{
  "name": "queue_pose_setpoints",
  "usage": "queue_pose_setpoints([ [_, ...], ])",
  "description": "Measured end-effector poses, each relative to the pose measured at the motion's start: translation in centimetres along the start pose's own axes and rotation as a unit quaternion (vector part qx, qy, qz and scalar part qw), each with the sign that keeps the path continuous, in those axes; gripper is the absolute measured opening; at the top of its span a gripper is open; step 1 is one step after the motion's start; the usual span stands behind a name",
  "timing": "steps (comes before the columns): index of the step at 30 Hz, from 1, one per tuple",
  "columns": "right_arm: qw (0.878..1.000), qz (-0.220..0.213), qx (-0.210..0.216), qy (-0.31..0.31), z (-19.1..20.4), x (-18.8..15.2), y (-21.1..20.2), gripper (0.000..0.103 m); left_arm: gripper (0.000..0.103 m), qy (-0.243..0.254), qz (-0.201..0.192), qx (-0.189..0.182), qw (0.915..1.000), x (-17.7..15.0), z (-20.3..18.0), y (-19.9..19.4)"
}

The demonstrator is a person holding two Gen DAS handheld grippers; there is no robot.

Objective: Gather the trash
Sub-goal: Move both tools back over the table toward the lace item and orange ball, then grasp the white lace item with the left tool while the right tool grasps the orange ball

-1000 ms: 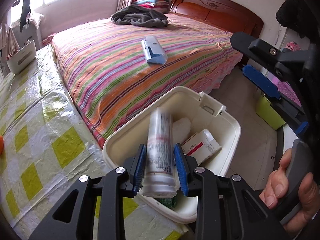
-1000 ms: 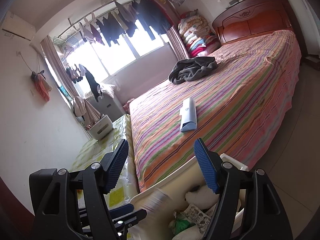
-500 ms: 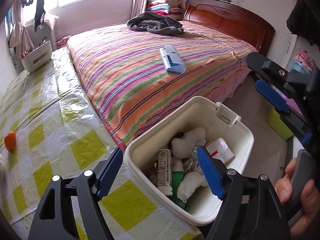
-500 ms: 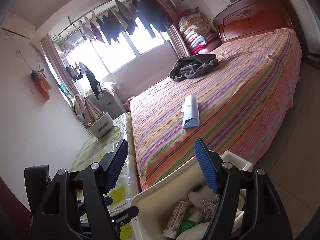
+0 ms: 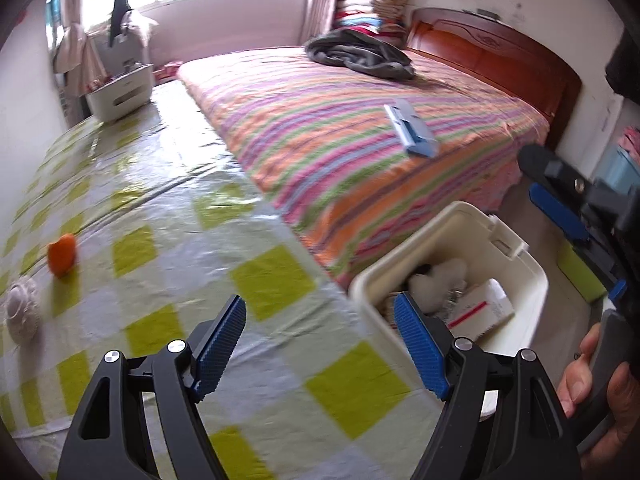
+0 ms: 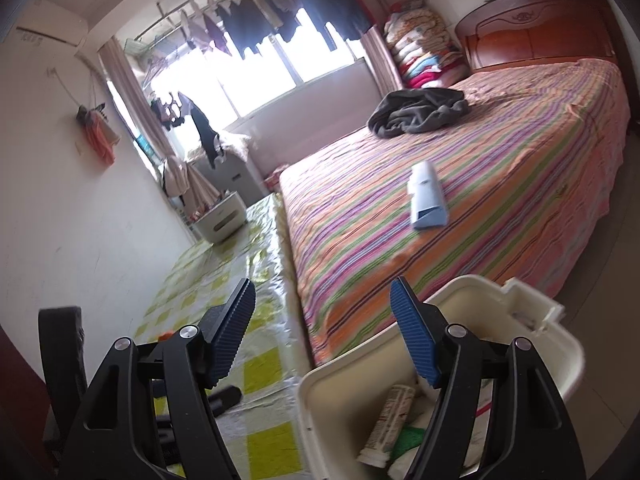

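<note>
A: Heading left gripper (image 5: 318,344), fingers spread and empty, to orange scrap (image 5: 62,254) on surface (image 5: 264,284)?
B: Yes. Approach low, clamp across it. Bin (image 5: 532,276) sits right; right gripper (image 6: 322,330) also spread.

A striped bed (image 5: 360,136) with wooden headboard (image 5: 492,60) faces a bright window (image 6: 280,64).

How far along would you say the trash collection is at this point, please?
Done: the white bin already holds a bottle, a small box and crumpled tissue. In hand: nothing; the left hand-held gripper and right hand-held gripper are both open and empty. Left: an orange scrap and a pale wad lie on the checked table cover.
</note>
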State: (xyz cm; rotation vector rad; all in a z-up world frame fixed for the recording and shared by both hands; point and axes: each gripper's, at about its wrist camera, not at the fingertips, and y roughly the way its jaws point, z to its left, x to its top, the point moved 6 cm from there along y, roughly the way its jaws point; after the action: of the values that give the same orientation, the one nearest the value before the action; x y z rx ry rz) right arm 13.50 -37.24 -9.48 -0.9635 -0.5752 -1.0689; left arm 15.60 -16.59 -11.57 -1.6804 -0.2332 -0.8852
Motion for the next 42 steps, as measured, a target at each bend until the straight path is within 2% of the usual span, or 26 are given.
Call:
queue_pose_setpoints([
  [6,0.999,0.027,0.018,-0.021,3.3,-1.7,1.9,0.07,0.074,-0.018,-0.026,0.045,0.9985,0.1,4.7,-1.9],
  [10,0.998,0.045,0.032,-0.034,5.8,-2.9,3.3,0.07,0.074,-0.047,-0.032,0.065,0.9962,-0.1,8.6,-3.0],
  [15,0.995,0.066,0.051,-0.056,9.2,-4.5,4.8,0.07,0.074,-0.098,-0.039,0.092,0.9902,-1.0,14.2,-4.5],
  [22,0.988,0.104,0.082,-0.083,14.4,-7.3,7.3,0.07,0.074,-0.142,-0.032,0.137,0.9798,-3.3,21.2,-5.5],
  [26,0.98,0.127,0.108,-0.112,18.9,-8.4,9.5,0.071,0.074,-0.165,-0.02,0.159,0.9733,-4.8,24.9,-5.4],
  [31,0.968,0.158,0.139,-0.139,23.4,-10.2,12.3,0.071,0.074,-0.189,-0.004,0.163,0.9685,-6.2,28.3,-4.7],
  [37,0.946,0.191,0.172,-0.196,28.4,-11.7,15.7,0.071,0.074,-0.203,0.008,0.164,0.9653,-6.2,30.2,-3.7],
  [42,0.934,0.224,0.177,-0.215,29.9,-12.2,19.4,0.071,0.074,-0.218,0.011,0.154,0.9636,-5.5,31.4,-2.8],
])
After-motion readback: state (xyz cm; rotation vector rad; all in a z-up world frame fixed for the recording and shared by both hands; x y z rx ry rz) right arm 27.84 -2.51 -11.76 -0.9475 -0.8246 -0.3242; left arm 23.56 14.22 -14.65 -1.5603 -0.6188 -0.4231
